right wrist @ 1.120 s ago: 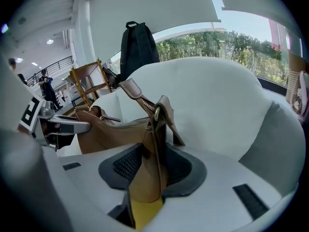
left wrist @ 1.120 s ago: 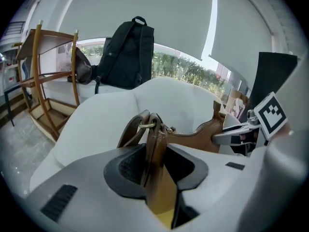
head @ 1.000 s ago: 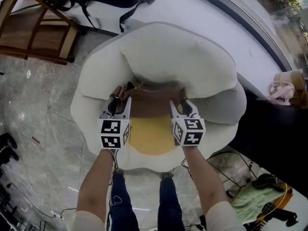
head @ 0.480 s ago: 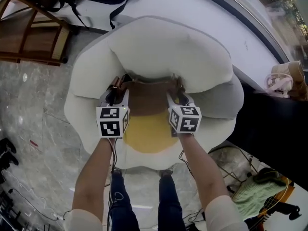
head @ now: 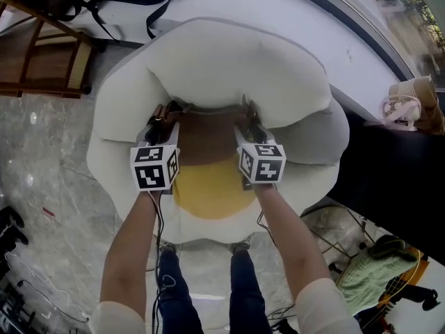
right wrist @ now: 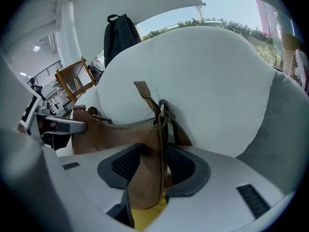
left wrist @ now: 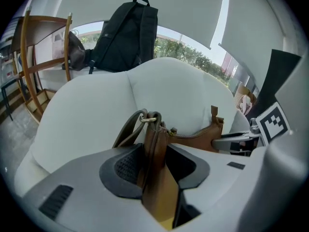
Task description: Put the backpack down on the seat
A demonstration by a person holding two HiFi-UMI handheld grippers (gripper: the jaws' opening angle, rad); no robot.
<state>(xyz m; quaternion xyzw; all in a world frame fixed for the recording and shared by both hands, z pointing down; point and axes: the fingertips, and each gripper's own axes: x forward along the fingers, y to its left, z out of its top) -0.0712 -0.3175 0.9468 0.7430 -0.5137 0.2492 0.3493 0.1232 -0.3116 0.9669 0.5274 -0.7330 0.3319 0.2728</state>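
A brown leather bag [head: 208, 136] with a zip top stands on the yellow seat cushion [head: 212, 195] of a white armchair [head: 229, 68], leaning against the backrest. My left gripper [head: 159, 120] straddles the bag's left end [left wrist: 155, 149], where the strap ring sits. Its jaws are opening, and a gap shows on each side of the leather. My right gripper [head: 251, 126] straddles the bag's right end [right wrist: 153, 158] the same way, jaws also opening, pads off the leather. Each gripper shows in the other's view.
A black backpack [left wrist: 128, 33] stands on the white ledge behind the armchair. A wooden chair [head: 42, 54] is at the back left on the marble floor. At the right are a dark surface, a wicker basket [head: 417, 103] and green cloth [head: 368, 277].
Both grippers have moved a little toward the backrest along with the bag. Their jaws have spread apart around the bag's ends.
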